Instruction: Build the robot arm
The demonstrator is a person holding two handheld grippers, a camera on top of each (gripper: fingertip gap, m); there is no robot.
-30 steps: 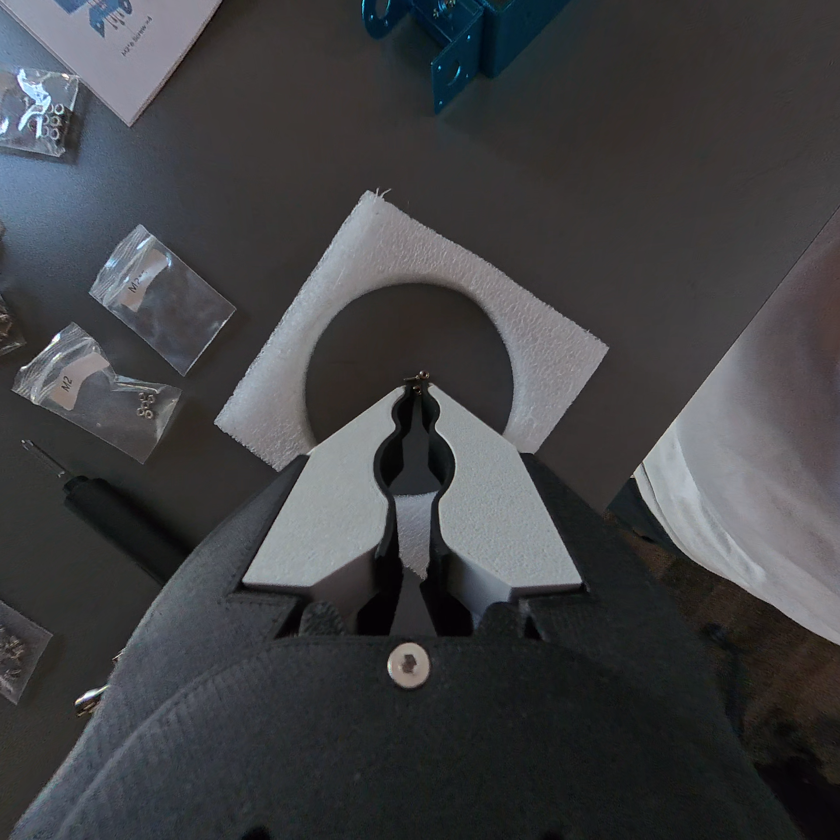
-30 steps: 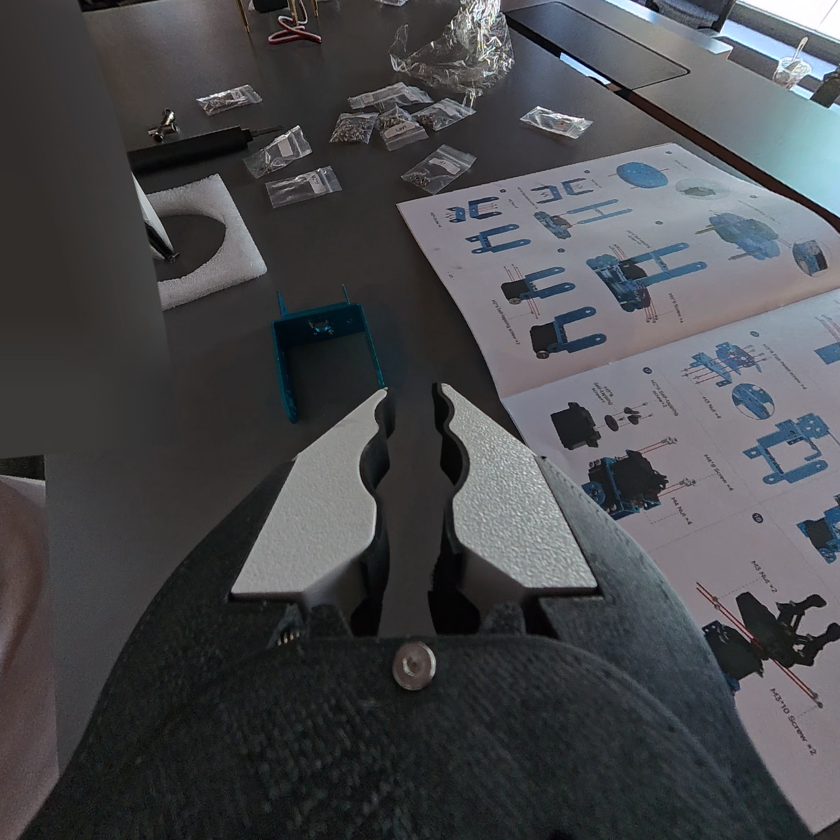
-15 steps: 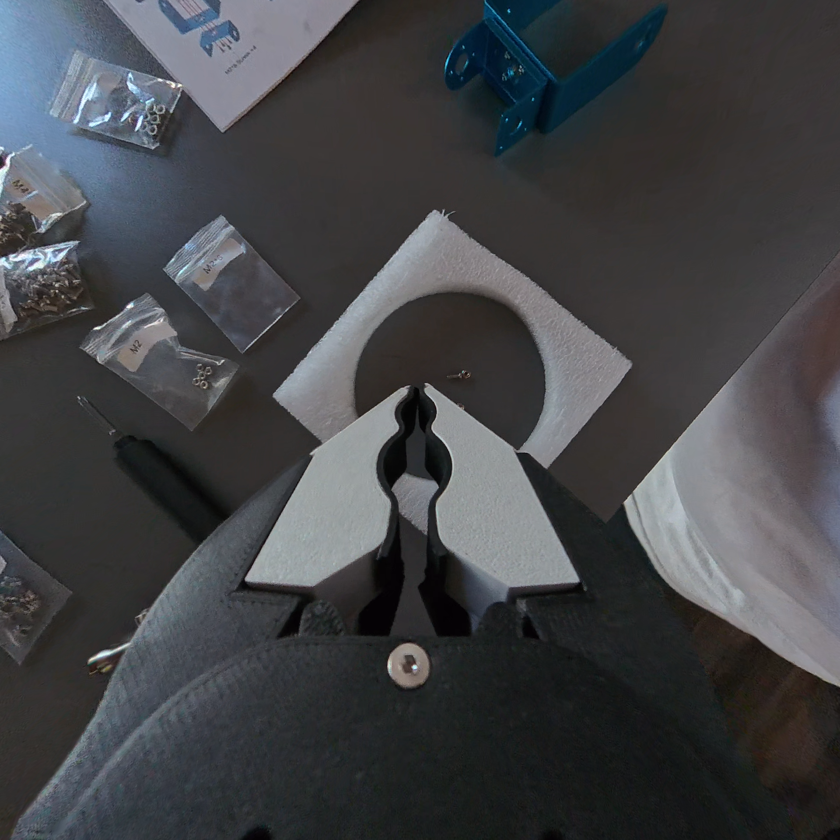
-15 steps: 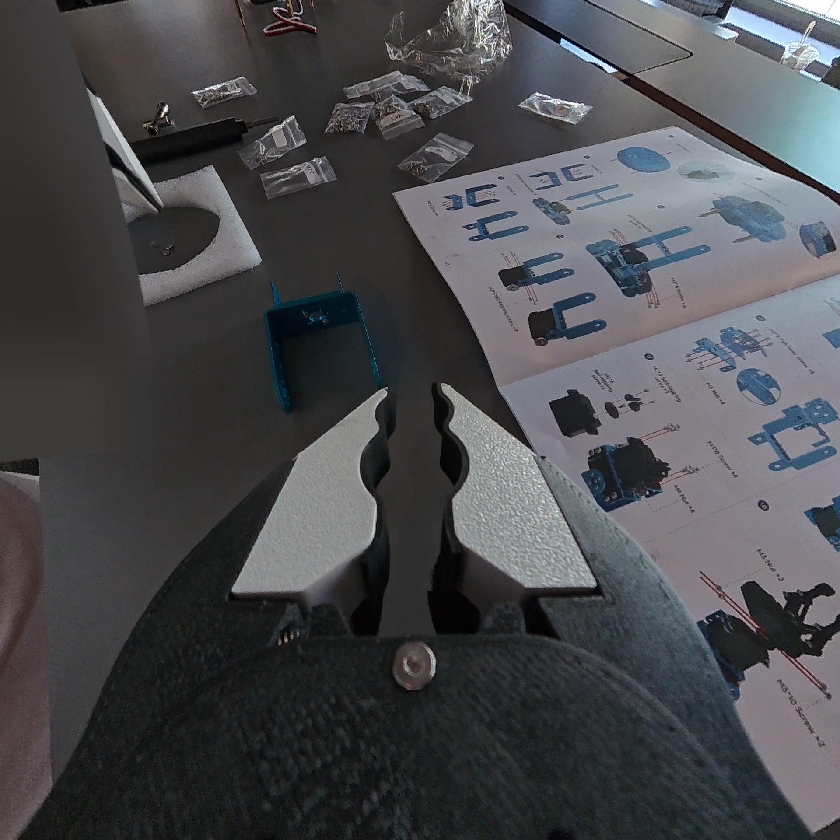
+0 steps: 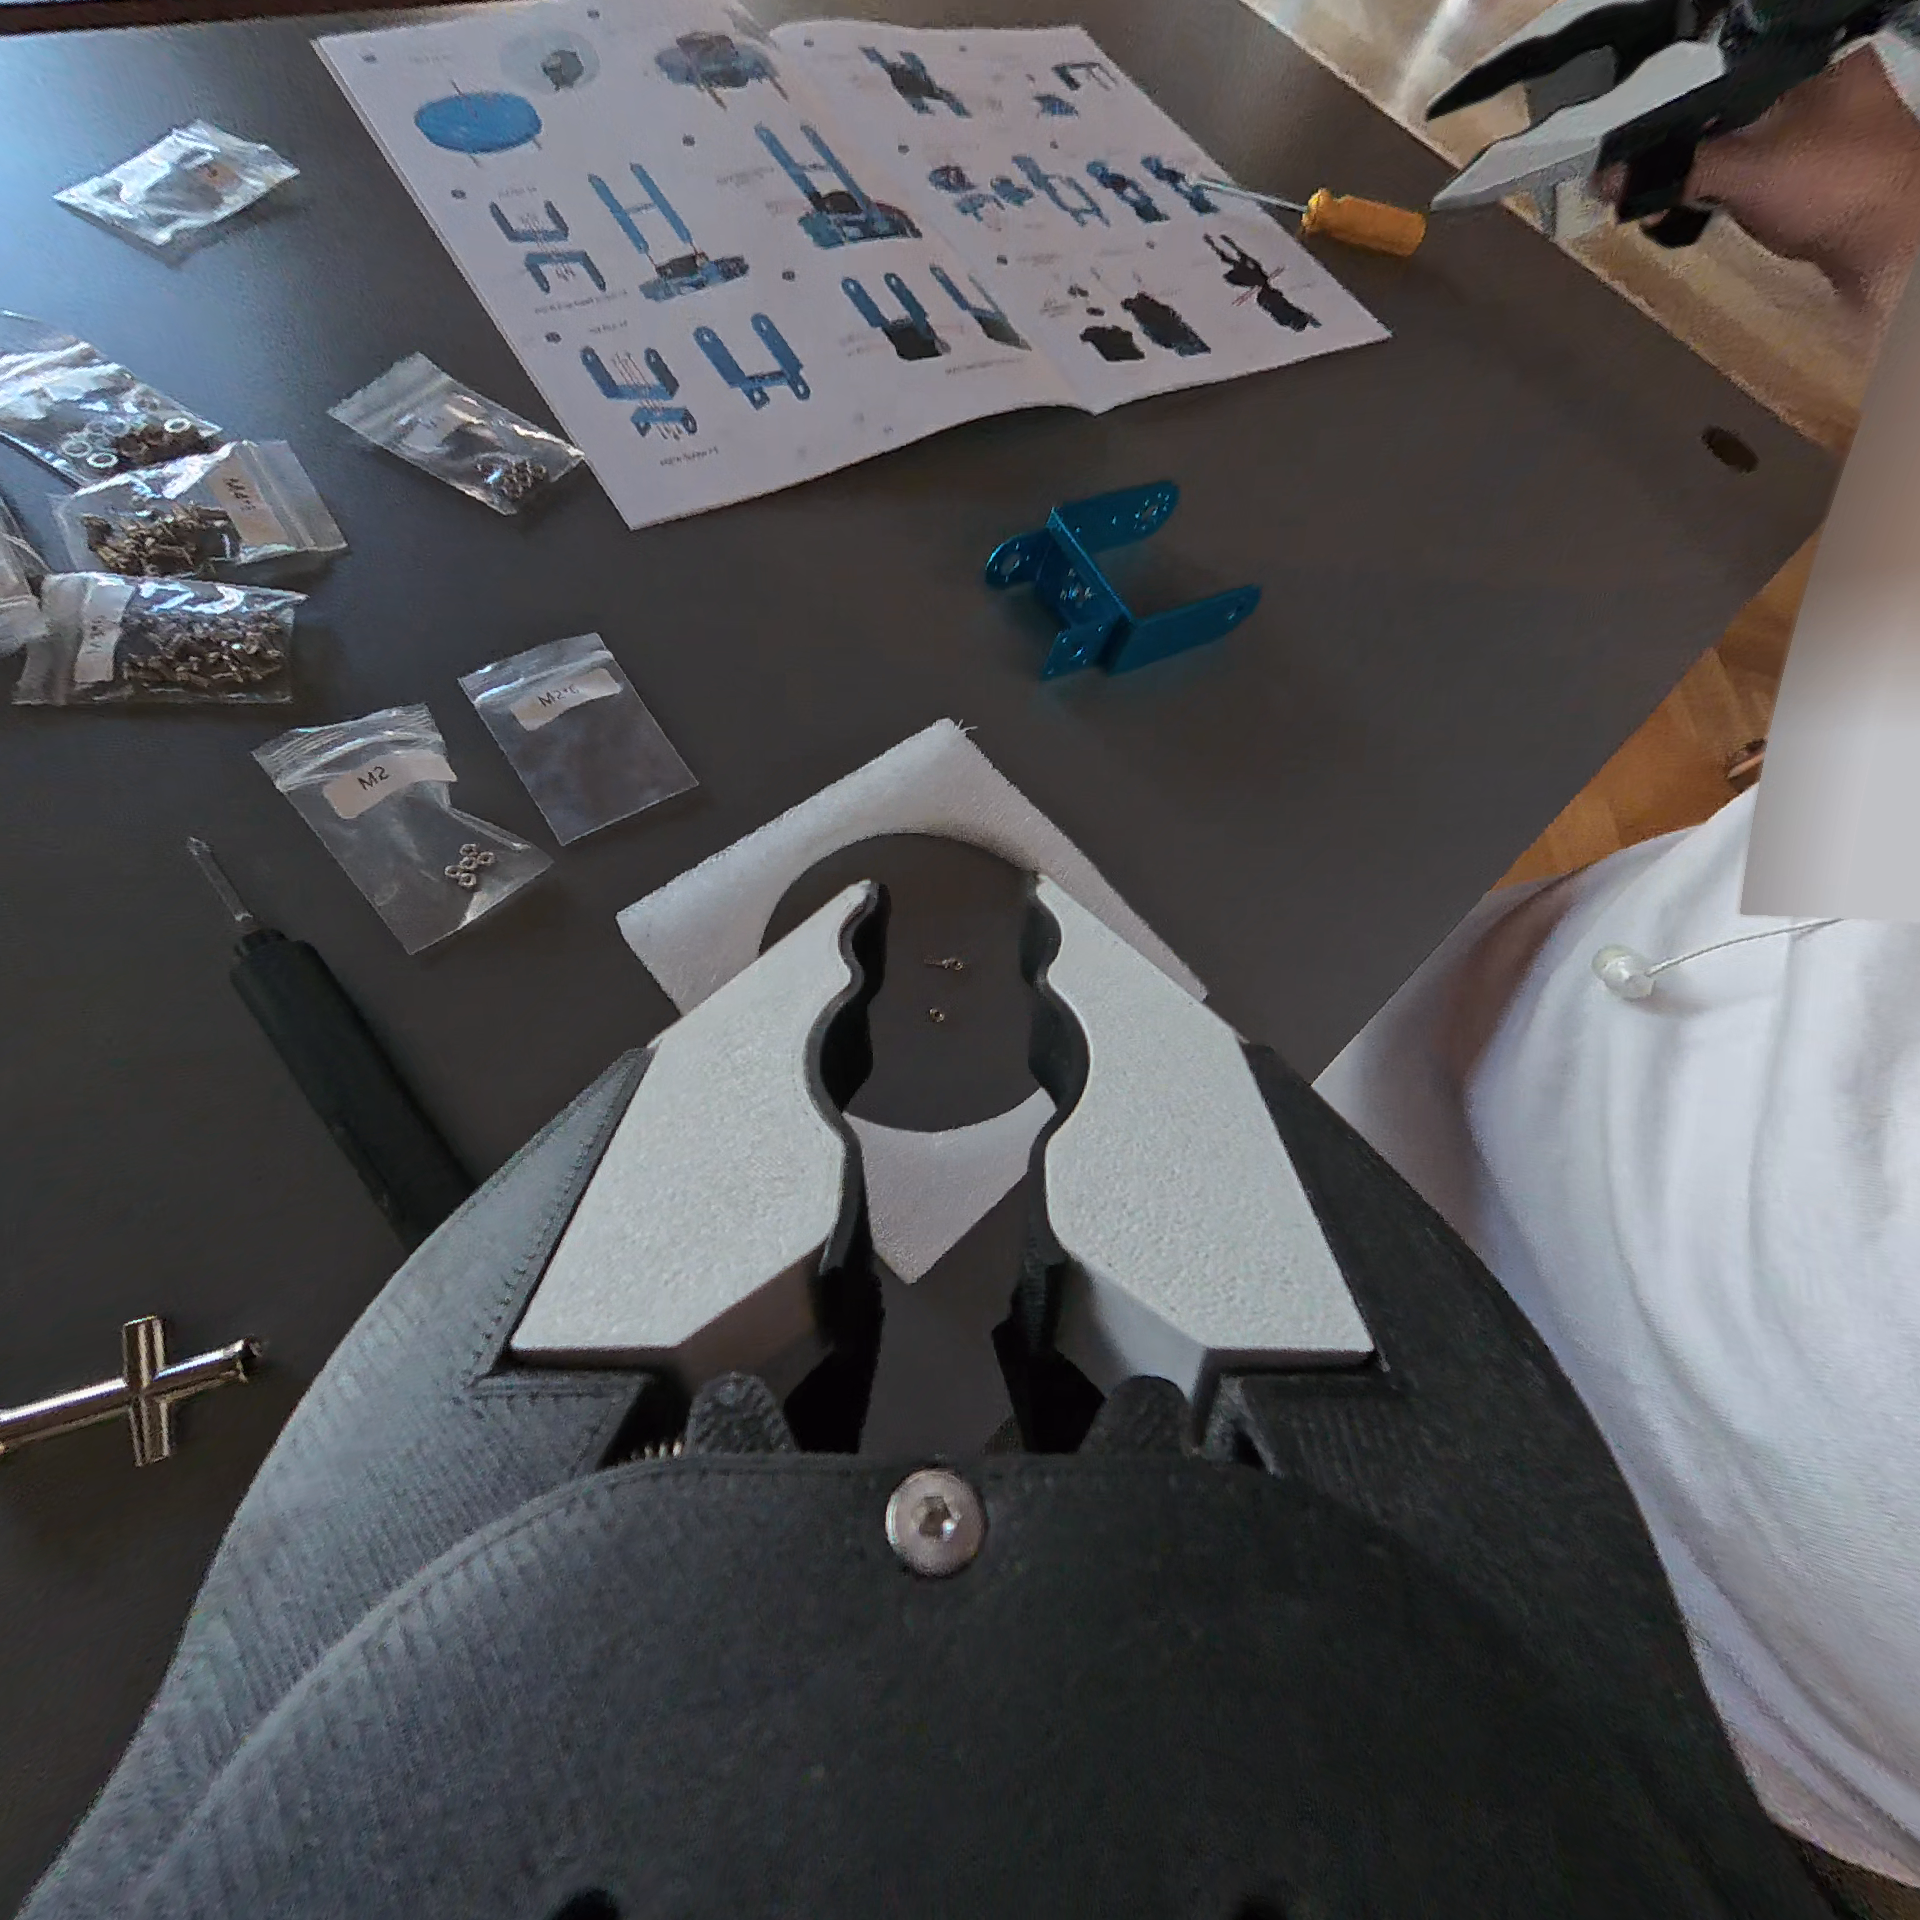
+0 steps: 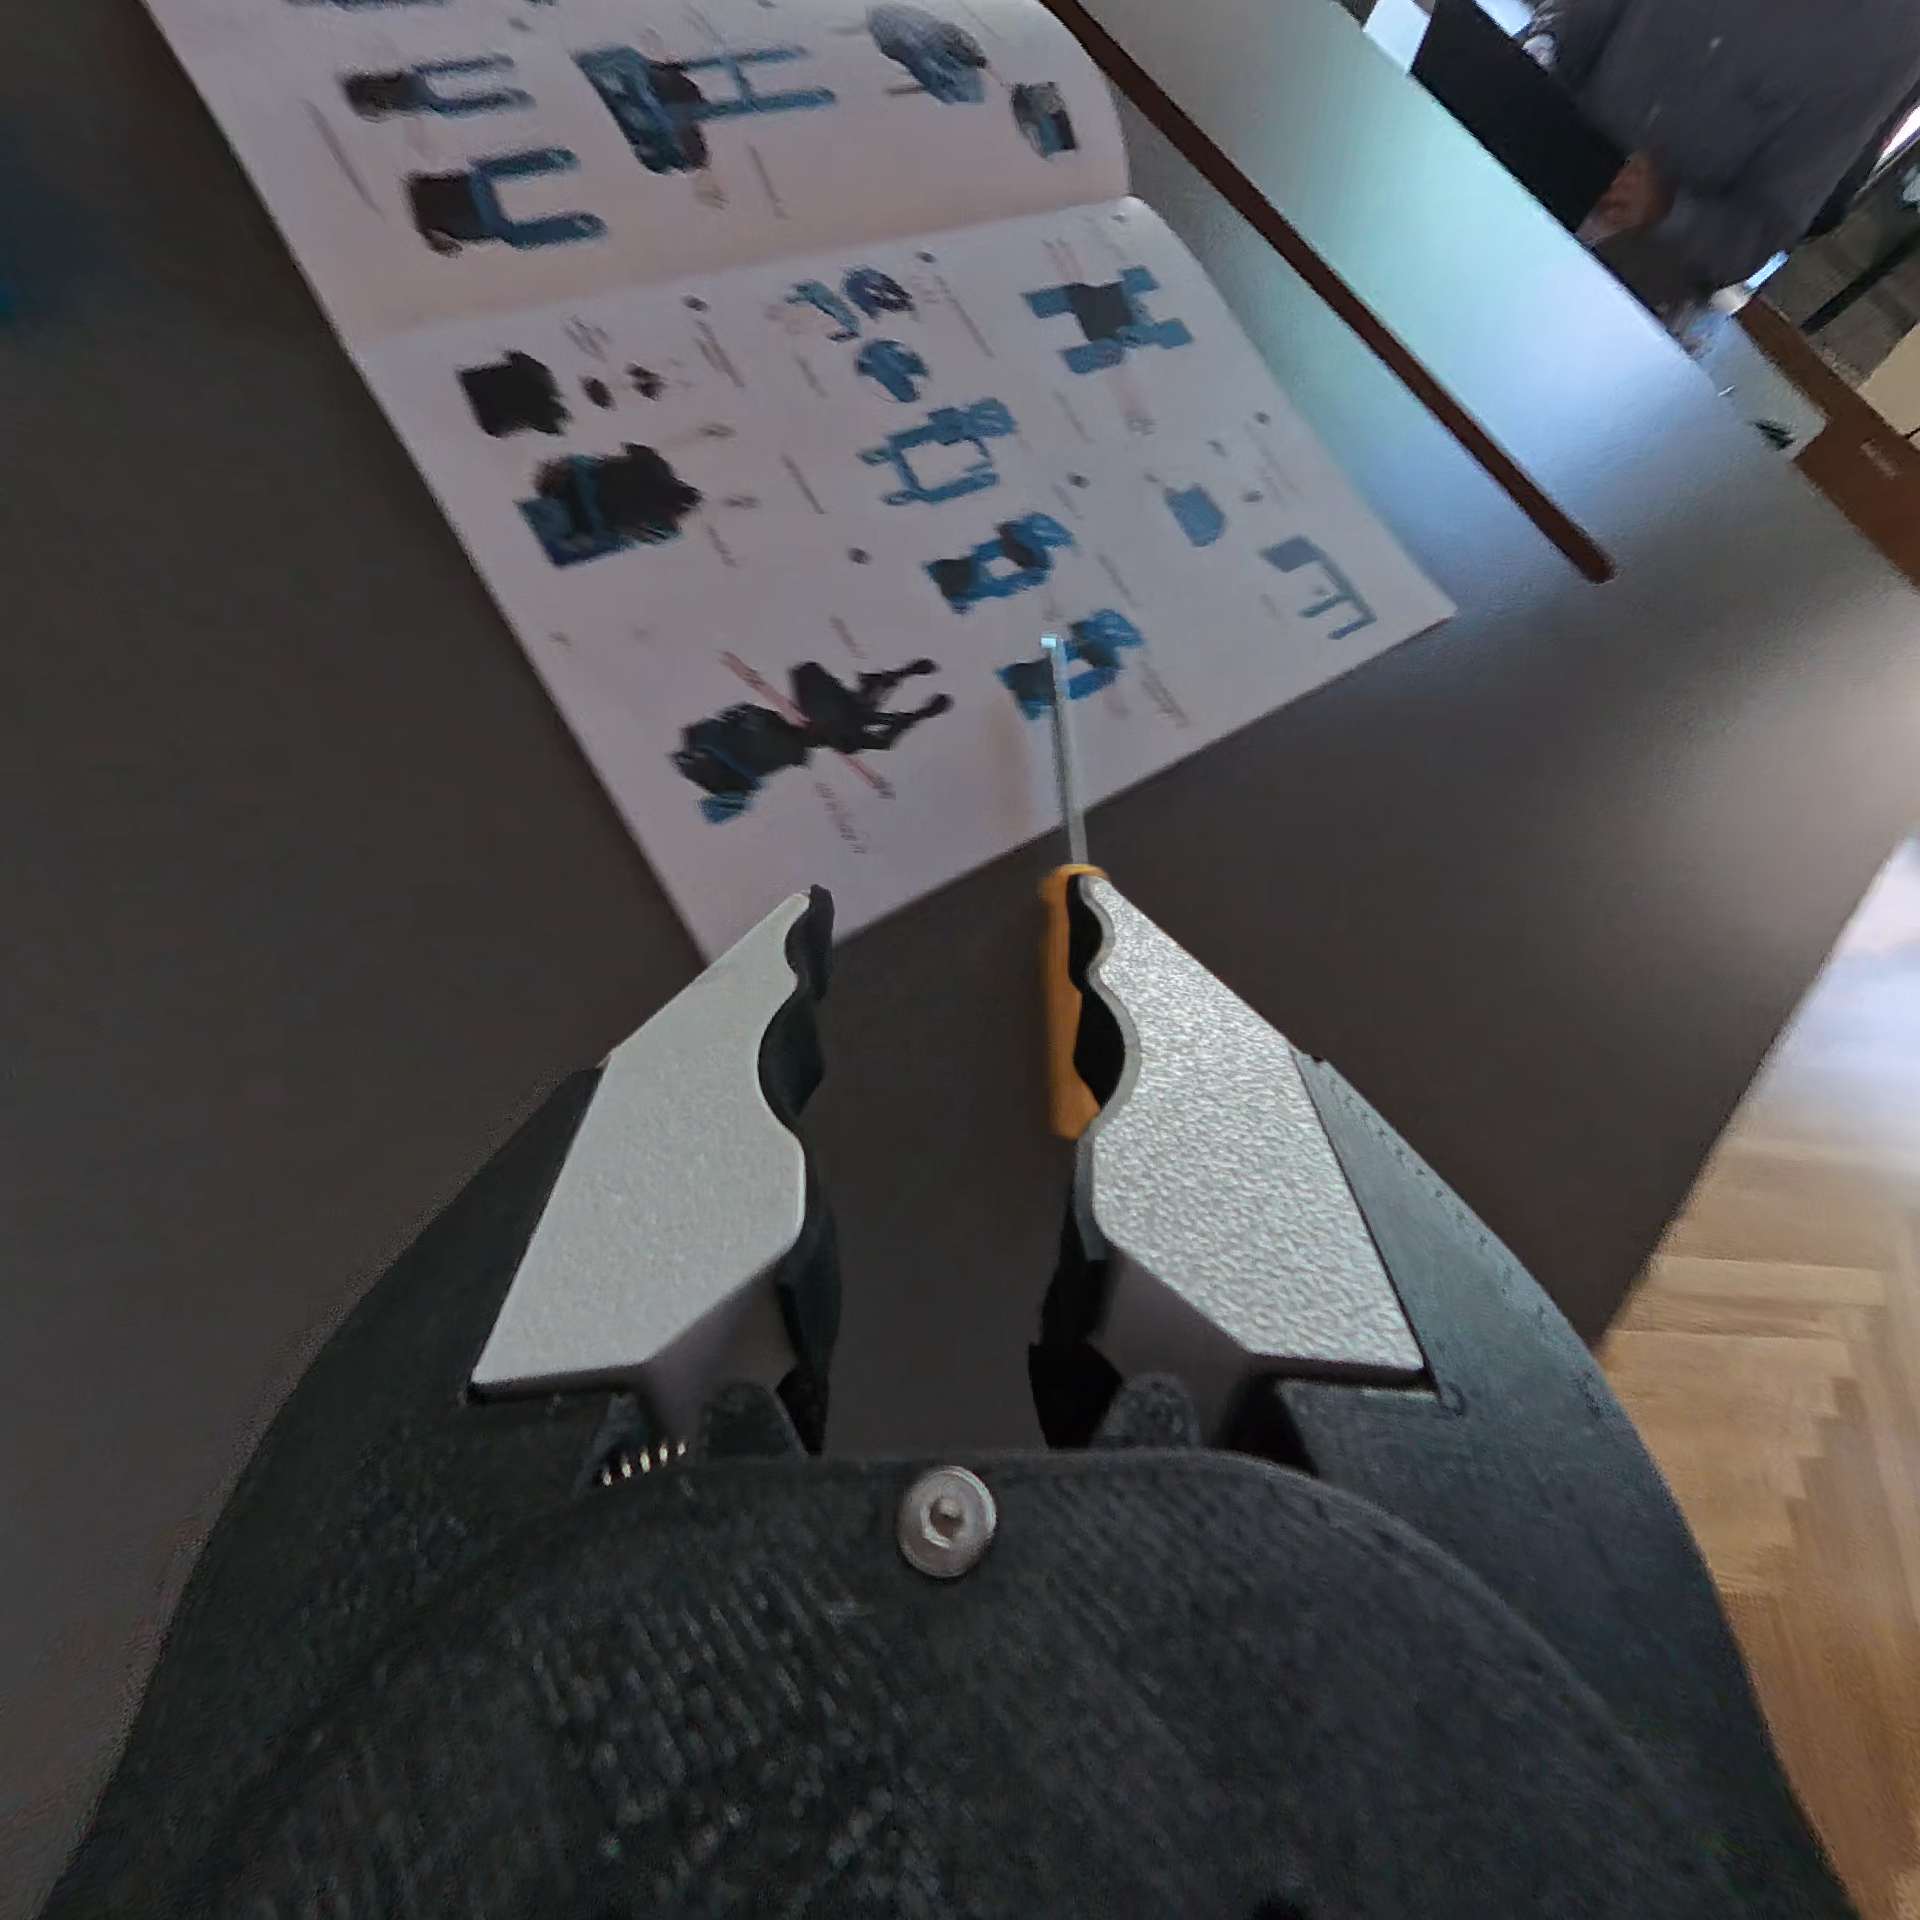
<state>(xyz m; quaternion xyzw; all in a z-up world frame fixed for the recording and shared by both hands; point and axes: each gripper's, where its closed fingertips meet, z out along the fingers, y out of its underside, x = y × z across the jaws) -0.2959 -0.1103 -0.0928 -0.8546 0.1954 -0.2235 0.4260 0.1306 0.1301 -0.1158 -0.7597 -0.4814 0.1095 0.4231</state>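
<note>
My left gripper [image 5: 954, 896] is open and empty above a white foam square [image 5: 940, 790] with a round hole. Two tiny screws [image 5: 943, 964] lie on the table inside the hole, between the fingers. My right gripper [image 6: 948, 902] is open and hangs over the dark table by an orange-handled screwdriver [image 6: 1058, 1013]. The handle lies just inside its right finger; I cannot tell whether they touch. The screwdriver tip rests on the open instruction booklet [image 6: 790, 416]. In the left wrist view the right gripper [image 5: 1455, 145] shows far off next to the screwdriver [image 5: 1361, 220].
A blue metal bracket [image 5: 1107, 587] lies beyond the foam. Several small clear bags of hardware [image 5: 405, 821] lie to the left, with a black-handled screwdriver [image 5: 332, 1049] and a cross-shaped metal wrench [image 5: 140, 1387]. The table edge [image 5: 1621, 790] runs on the right, by a person in a white shirt. Across from one pair of fingers to the other is roughly 50 centimeters. My left tips are roughly 9 centimeters from the white foam square [image 5: 940, 790].
My left gripper let a tiny screw go into the foam hole, lifted back and opened wide. My right gripper swung right from the blue bracket to the orange screwdriver and opened wider.
</note>
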